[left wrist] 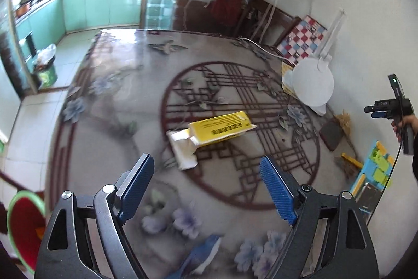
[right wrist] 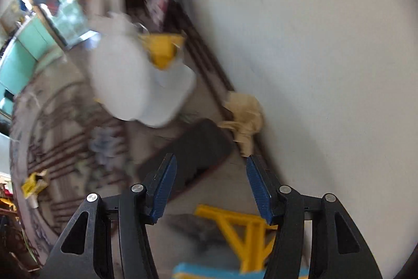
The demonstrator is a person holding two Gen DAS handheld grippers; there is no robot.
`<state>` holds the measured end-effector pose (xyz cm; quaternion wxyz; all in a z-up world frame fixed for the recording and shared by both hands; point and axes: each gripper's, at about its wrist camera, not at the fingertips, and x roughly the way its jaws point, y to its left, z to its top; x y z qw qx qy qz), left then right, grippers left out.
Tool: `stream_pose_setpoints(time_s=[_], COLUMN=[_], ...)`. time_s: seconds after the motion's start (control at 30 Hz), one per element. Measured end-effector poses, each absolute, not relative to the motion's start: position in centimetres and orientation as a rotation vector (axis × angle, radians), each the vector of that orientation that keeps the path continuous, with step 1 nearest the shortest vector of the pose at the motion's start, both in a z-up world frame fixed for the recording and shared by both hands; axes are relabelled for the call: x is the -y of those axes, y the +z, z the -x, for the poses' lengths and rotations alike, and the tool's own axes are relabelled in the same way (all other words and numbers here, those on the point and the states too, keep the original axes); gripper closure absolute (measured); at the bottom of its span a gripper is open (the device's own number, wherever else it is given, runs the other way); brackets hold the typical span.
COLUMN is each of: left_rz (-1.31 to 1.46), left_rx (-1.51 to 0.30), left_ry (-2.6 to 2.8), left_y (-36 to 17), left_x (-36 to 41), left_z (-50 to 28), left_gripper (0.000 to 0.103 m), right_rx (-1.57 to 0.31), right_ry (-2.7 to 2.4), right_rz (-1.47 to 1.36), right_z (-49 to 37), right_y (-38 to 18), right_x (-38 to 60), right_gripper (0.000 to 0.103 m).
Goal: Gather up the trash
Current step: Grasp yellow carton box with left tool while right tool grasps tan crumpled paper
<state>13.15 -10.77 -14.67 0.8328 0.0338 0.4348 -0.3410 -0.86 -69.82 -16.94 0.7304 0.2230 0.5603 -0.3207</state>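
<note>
In the left wrist view a yellow printed box (left wrist: 222,128) lies on a white packet (left wrist: 183,148) in the middle of a round patterned table (left wrist: 109,101). My left gripper (left wrist: 206,174) is open and empty, just short of them. The right gripper's body (left wrist: 392,109) shows at the far right, held by a hand. In the blurred right wrist view my right gripper (right wrist: 210,170) is open and empty over a dark flat case (right wrist: 193,148), with a crumpled beige wad (right wrist: 244,118) beside the wall. The yellow box (right wrist: 32,184) shows far left.
A white lamp base (left wrist: 313,83) stands at the table's right, also in the right wrist view (right wrist: 130,80). A dark case (left wrist: 333,135), a yellow stick (left wrist: 351,160) and a blue-and-yellow toy (left wrist: 376,169) lie by the wall. A red-and-green bin (left wrist: 23,224) sits lower left.
</note>
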Motion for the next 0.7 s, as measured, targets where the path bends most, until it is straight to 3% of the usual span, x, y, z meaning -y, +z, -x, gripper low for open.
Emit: stream_pose_setpoints(time_s=[0.2,0.5,0.53,0.57,0.6,0.63,0.7], left_rz=[-0.332,-0.447,-0.457,-0.464,-0.471,-0.477,-0.477], left_rx=[-0.877,-0.972,-0.997,-1.021,-1.044,-1.07,-1.107], left_ry=[-0.783,-0.841,-0.847,-0.853,-0.858,-0.862,-0.876], left_y=[-16.7,-19.8,-20.4,-20.9,-21.4,-22.0,-22.9], left_x=[18.5,23.1,23.4,23.6,23.9,24.2,24.6], left_z=[-14.7,-19.1,-19.4,-19.6,-19.8,-19.8,-19.8], left_gripper=[0.02,0.02,0.02,0.02,0.02,0.02,0.02], right_rx=[-1.415,-1.453,-1.447,-1.429,-1.415,-1.414,-1.388], right_ry=[-0.722,-0.649,-0.641,-0.638,-0.626,-0.627,-0.607], right_rz=[-0.519,-0.581,-0.58,-0.581,-0.59,-0.579,-0.557], right_z=[0.5,-2.9,-3.0,-3.2,-3.3,-3.5,-3.9], right_y=[-23.9,-28.7,-28.8,-28.6,-28.4,-28.1,-27.0], right_x=[76.0,77.9,77.9,78.0,78.1,78.0,77.7], right_gripper=[0.049,0.052,0.057,0.073,0.081,0.098,0.1])
